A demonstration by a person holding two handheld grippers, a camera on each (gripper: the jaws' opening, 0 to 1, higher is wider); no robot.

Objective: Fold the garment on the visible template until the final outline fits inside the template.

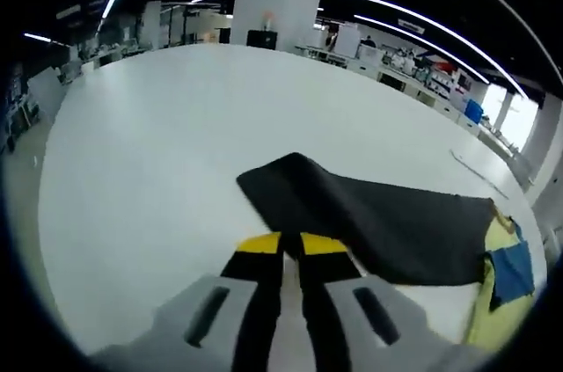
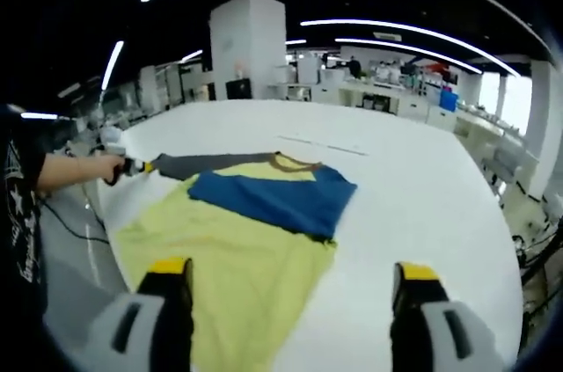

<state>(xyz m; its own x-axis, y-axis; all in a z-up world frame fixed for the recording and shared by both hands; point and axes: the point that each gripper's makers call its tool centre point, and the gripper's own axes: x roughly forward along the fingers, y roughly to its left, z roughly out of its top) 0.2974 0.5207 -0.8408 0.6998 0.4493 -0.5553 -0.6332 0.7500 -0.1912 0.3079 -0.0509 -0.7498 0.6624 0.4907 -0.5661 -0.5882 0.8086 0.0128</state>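
Note:
A shirt lies on the white table (image 2: 413, 187): yellow body (image 2: 229, 258), blue sleeve (image 2: 273, 196) folded across it, and a dark grey sleeve (image 2: 211, 164) stretched out to the far left. My left gripper (image 1: 291, 244) is shut on the edge of this grey sleeve (image 1: 378, 222), which is lifted a little off the table; the same gripper (image 2: 145, 166) is held by a person's hand. My right gripper (image 2: 290, 271) stands wide open above the near hem of the yellow body, with nothing between its fingers. The blue and yellow parts (image 1: 506, 275) show at the right.
A thin line (image 2: 325, 145) is marked on the table beyond the shirt, also visible as a line (image 1: 475, 170). The person's arm and dark shirt (image 2: 26, 205) stand at the table's left edge. Workbenches (image 2: 396, 99) and a white pillar (image 2: 246, 47) lie beyond.

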